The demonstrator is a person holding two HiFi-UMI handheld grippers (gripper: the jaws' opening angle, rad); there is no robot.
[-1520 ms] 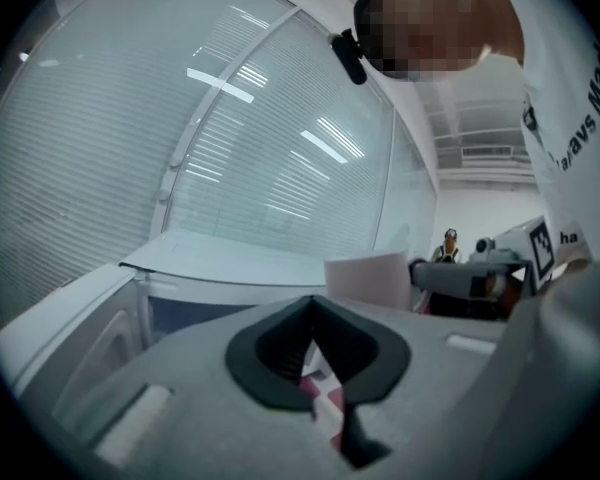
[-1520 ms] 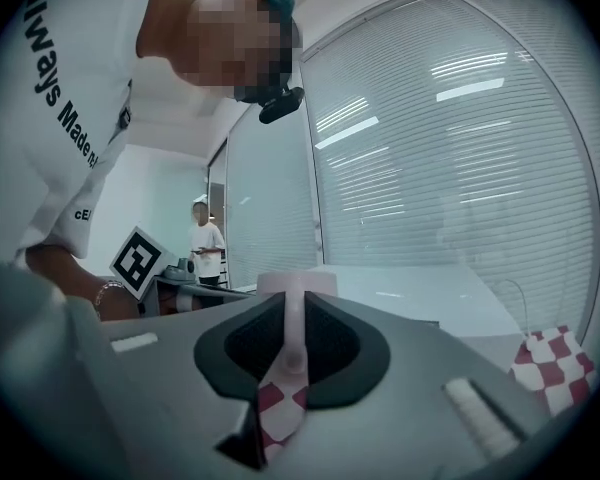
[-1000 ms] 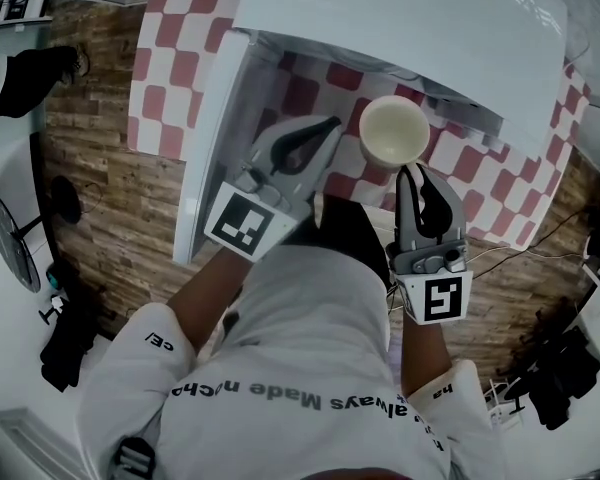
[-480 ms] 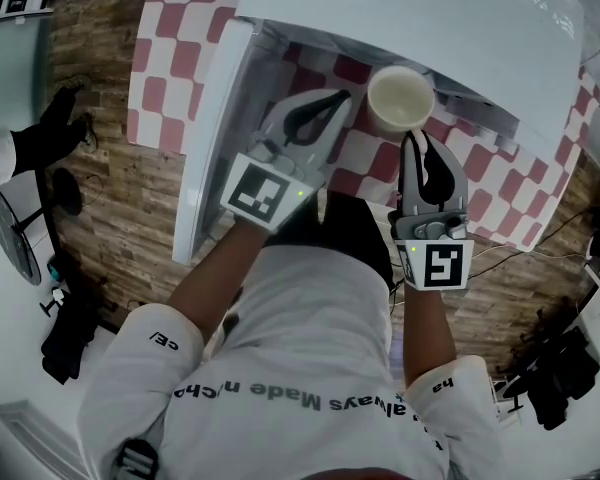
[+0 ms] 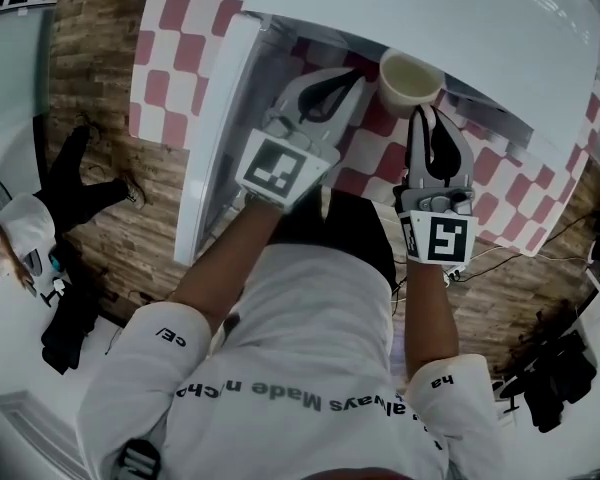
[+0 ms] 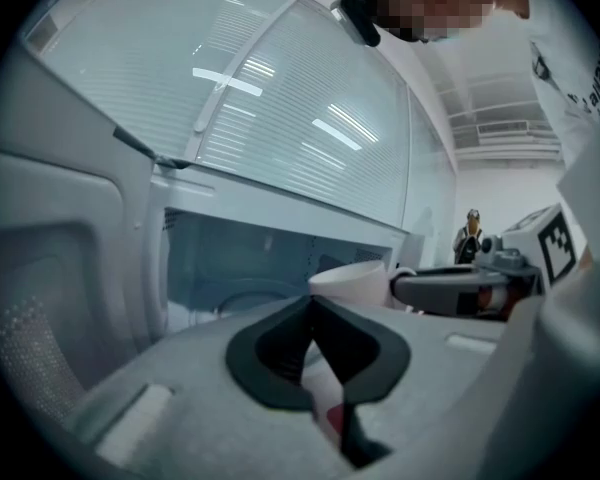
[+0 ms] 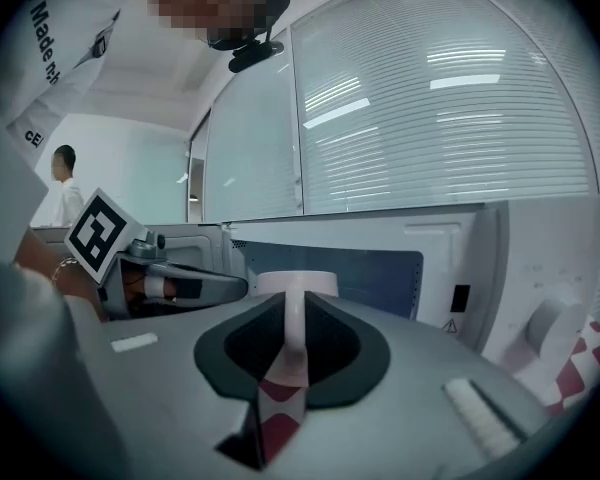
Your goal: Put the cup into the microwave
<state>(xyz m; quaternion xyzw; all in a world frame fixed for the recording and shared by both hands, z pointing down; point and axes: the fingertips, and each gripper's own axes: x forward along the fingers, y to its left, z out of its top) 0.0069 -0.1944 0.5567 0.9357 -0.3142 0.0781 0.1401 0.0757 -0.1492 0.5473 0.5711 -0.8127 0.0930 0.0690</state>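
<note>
We hold the single cup [image 5: 410,76] upright at the mouth of the one microwave [image 5: 430,18], with the right gripper [image 5: 427,120] clenched on its near side. We judge this lets the cup travel straight into the cavity past the open door [image 5: 215,138]. Of our two grippers, the left gripper [image 5: 352,78] hovers just beside the cup, its jaws pressed together on nothing, apparently only keeping out of the way.

A red-and-white checked tablecloth [image 5: 175,58] (wood-plank floor [image 5: 90,68] around it) carries the white microwave [image 5: 450,28], its door [image 5: 212,138] swung open.
</note>
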